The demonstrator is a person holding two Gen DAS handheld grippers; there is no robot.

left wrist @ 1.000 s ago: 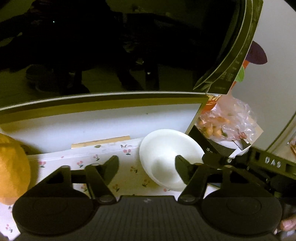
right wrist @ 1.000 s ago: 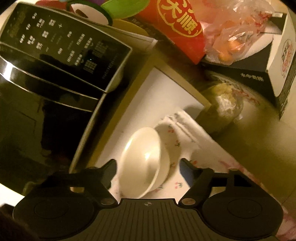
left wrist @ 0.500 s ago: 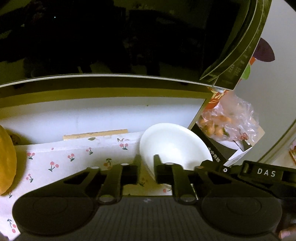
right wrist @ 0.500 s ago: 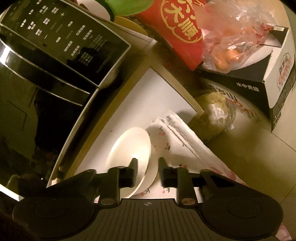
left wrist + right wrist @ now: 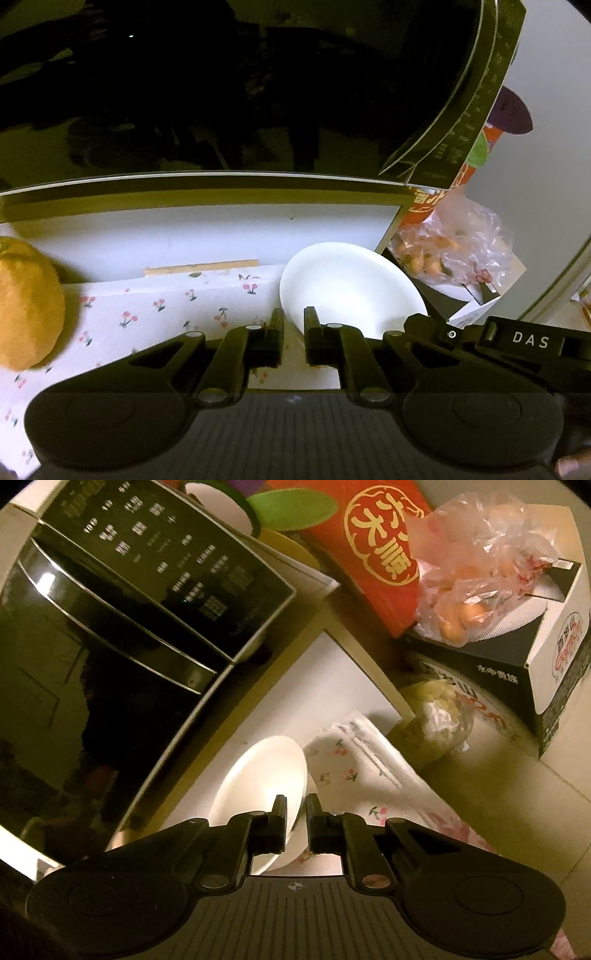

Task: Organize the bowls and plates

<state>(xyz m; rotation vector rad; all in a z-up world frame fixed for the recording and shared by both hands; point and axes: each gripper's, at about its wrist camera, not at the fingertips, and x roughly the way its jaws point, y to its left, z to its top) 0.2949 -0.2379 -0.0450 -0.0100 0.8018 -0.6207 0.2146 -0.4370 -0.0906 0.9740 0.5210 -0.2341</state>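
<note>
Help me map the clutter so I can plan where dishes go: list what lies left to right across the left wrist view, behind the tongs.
Orange fruit → cherry-print cloth → white bowl → plastic bag of small orange fruits.

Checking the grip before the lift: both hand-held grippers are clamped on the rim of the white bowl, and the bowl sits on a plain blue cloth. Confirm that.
Wrong on the cloth. The white bowl sits at the edge of a white cloth printed with small cherries, not a plain blue one; the left wrist view shows it. The rest holds: the left hand-held gripper and the right hand-held gripper each clamp the rim.
</note>
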